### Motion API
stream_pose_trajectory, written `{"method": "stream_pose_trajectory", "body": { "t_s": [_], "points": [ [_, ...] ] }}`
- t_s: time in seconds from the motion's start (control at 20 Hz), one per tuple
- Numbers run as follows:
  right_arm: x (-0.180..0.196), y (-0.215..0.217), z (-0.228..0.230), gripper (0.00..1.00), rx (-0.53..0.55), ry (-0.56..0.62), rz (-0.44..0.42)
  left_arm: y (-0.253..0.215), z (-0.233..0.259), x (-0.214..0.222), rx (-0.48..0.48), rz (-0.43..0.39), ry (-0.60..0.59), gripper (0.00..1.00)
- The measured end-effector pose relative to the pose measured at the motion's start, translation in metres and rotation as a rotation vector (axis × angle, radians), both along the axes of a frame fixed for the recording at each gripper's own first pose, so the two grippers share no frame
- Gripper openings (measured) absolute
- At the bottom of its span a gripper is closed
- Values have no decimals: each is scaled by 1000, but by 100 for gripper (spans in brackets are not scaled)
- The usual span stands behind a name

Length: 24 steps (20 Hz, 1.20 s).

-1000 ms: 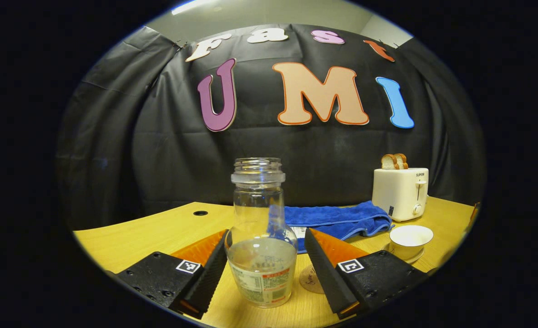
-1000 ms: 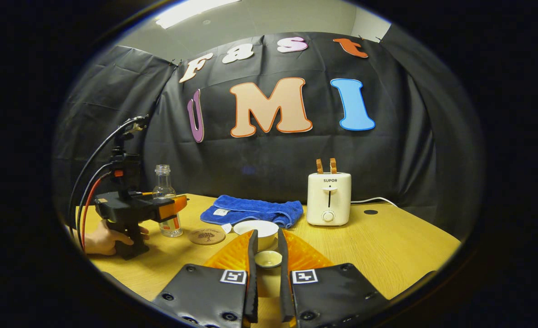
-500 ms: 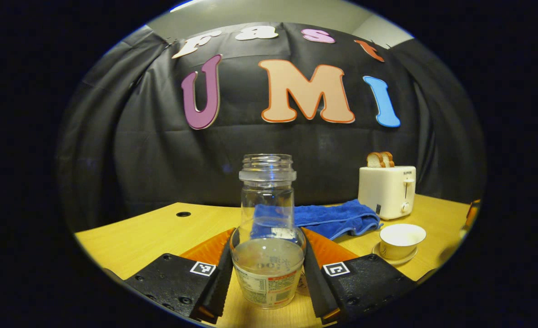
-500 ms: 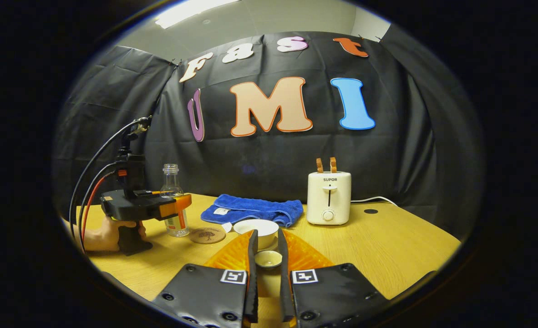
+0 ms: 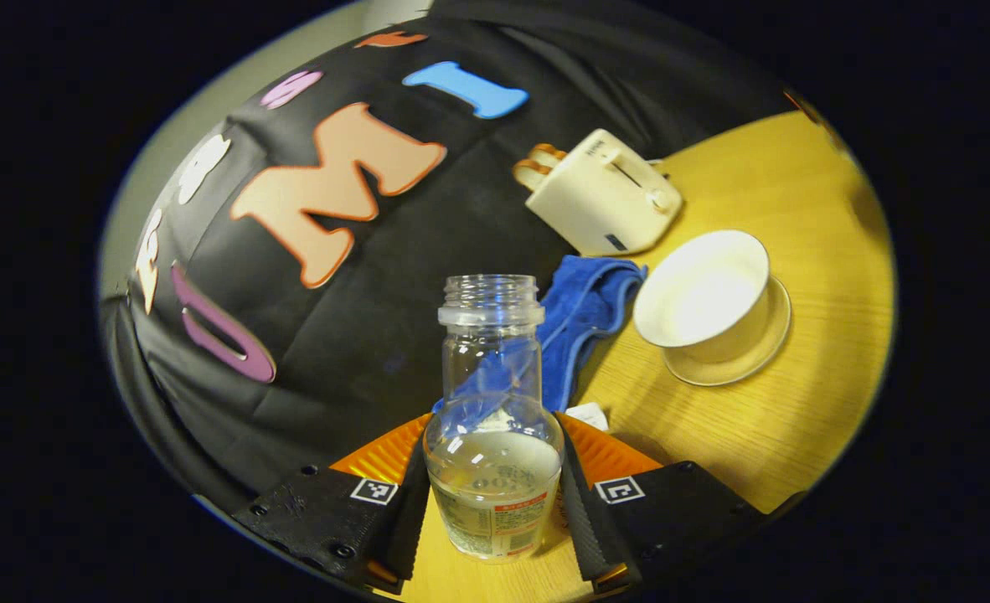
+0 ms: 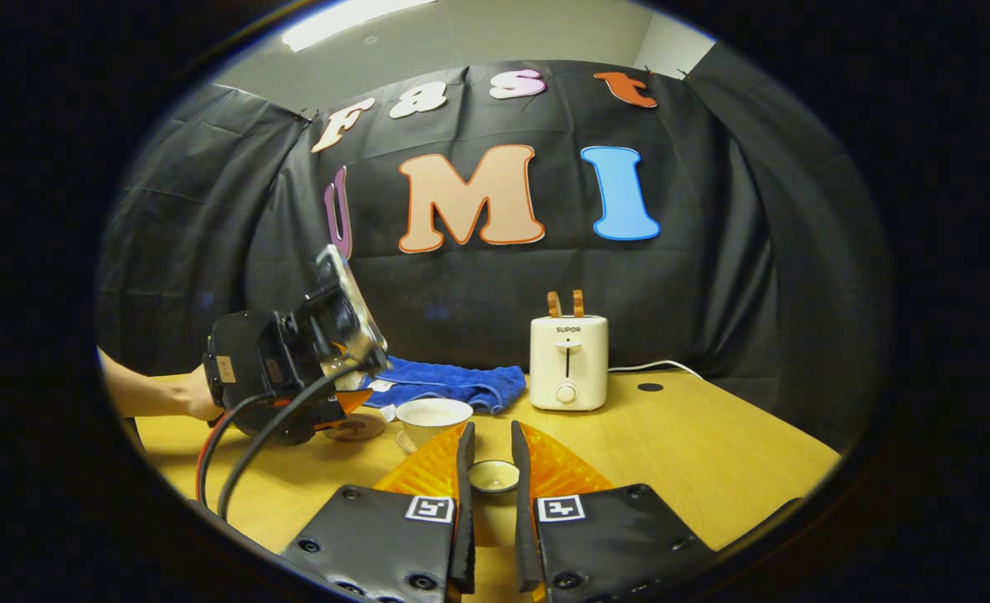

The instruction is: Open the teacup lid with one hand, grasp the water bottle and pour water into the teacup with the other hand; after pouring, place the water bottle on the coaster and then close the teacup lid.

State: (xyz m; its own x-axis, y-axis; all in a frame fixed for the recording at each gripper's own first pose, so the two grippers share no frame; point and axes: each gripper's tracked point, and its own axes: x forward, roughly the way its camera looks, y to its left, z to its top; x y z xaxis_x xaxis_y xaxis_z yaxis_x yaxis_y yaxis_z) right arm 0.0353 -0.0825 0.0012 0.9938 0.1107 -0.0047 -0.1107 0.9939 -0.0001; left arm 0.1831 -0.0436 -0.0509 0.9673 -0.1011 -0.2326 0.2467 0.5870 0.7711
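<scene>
Left gripper (image 5: 492, 494): we noted both fingers pressed on the lower body of the water bottle (image 5: 492, 419); in the right gripper view the tool (image 6: 294, 377) was rolled over, beside the teacup.
Right gripper (image 6: 488, 494): fingers clamped on the teacup lid (image 6: 494, 475), held clear of the cup.
Water bottle: uncapped, clear, roughly a third full; we judged it stiff and fairly light, smooth-walled and likely to slip, so the hold low on the wide labelled part looked soundest.
Teacup (image 5: 707, 293): open on its saucer (image 5: 734, 360), on the table (image 5: 805, 209); inside pale, we could not tell whether any water was in it.
Teacup and lid: we judged them ceramic, so chip-prone; set down gently.
Coaster (image 6: 354, 429): on the table by the cup, nothing on it.
Toaster (image 5: 604, 194): two slices of bread in its slots.
Blue towel (image 5: 583, 314): behind the bottle.
</scene>
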Motion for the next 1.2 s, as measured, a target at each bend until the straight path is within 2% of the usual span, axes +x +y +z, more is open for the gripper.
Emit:
{"method": "stream_pose_trajectory", "body": {
  "t_s": [0.25,0.45,0.75,1.2],
  "points": [
    [0,-12,1,22,0,0,-23,-16,-6,1,190,-43,55,70],
    [0,-13,1,22,1,1,-23,-20,-14,1,363,-66,52,71],
    [0,-12,1,22,1,1,-23,-10,-16,3,521,-81,69,71],
    [-1,-13,1,22,0,2,-22,-4,-9,3,695,-105,80,70]
  ]
}}
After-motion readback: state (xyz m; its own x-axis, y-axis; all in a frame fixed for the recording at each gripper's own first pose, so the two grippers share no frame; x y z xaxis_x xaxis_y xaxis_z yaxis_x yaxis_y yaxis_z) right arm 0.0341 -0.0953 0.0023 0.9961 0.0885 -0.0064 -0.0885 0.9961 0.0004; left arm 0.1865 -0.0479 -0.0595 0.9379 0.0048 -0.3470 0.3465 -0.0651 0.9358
